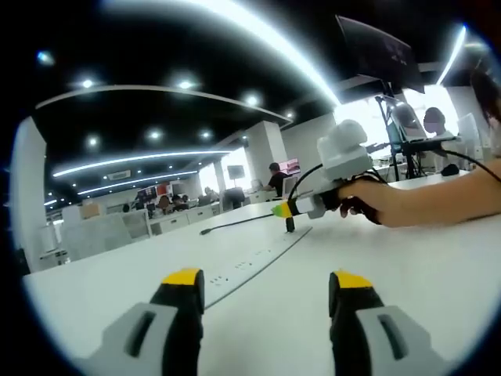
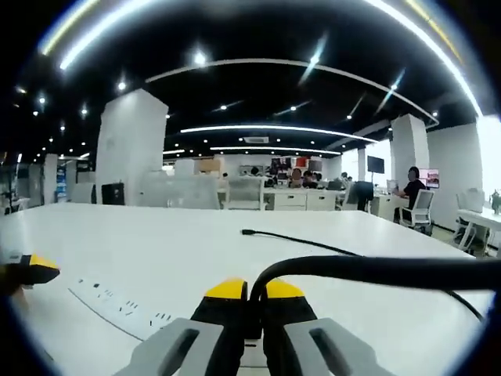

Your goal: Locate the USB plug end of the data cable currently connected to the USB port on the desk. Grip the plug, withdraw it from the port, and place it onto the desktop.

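Observation:
The white power strip with USB ports lies flush in the white desk. My right gripper, held by a hand, hovers over the strip's far end, shut on a black USB plug. I cannot tell whether the plug still sits in a port. In the right gripper view, my right gripper pinches the plug's black cable, which bends off to the right above the strip. My left gripper stands open near the strip's close end, holding nothing; one of its fingertips shows at the left edge.
A thin black cable lies across the desk beyond the strip, its free end pointing left. Monitors and stands rise at the desk's far right. Office desks, chairs and seated people fill the background.

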A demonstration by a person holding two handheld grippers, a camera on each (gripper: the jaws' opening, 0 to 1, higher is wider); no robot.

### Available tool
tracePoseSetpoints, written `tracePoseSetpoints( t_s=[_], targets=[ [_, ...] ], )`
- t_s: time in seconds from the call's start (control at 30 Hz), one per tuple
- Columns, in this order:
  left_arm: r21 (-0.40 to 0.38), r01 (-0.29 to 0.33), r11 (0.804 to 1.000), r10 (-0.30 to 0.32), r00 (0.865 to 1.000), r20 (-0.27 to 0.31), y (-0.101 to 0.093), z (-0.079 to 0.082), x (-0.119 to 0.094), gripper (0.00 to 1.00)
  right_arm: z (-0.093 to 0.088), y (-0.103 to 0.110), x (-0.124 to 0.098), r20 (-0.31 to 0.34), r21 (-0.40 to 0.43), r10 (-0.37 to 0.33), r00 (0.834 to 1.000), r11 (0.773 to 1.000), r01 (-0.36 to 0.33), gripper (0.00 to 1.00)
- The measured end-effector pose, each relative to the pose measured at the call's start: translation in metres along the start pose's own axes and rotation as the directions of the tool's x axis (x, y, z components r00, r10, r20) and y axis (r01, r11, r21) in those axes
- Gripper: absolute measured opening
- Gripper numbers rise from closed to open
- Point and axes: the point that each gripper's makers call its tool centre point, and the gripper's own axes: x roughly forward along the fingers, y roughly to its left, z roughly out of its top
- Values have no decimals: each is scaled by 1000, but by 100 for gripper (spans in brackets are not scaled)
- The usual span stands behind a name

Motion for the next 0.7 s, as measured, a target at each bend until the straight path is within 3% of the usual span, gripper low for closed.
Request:
tracePoseSetpoints(
  t_s=[0.07,0.27,0.37,0.53,0.7],
  targets=[
    [0,0,1000,0,1000,0,0,0,0,64,-1,2,-2,0,2,-1,1000,1000,1,8],
    [0,0,1000,0,1000,0,0,0,0,64,1,8,2,-26,-200,-32,999,979,26,8],
    [0,0,1000,0,1000,0,0,0,0,64,1,8,1,-21,-107,-4,1000,994,1,8],
    [0,0,1000,0,1000,0,0,0,0,64,2,0,4,-18,-68,-1,1000,998,0,8],
    [0,0,1000,0,1000,0,0,0,0,64,2,-3,2,-11,36,6,1000,999,-6,8]
  ],
)
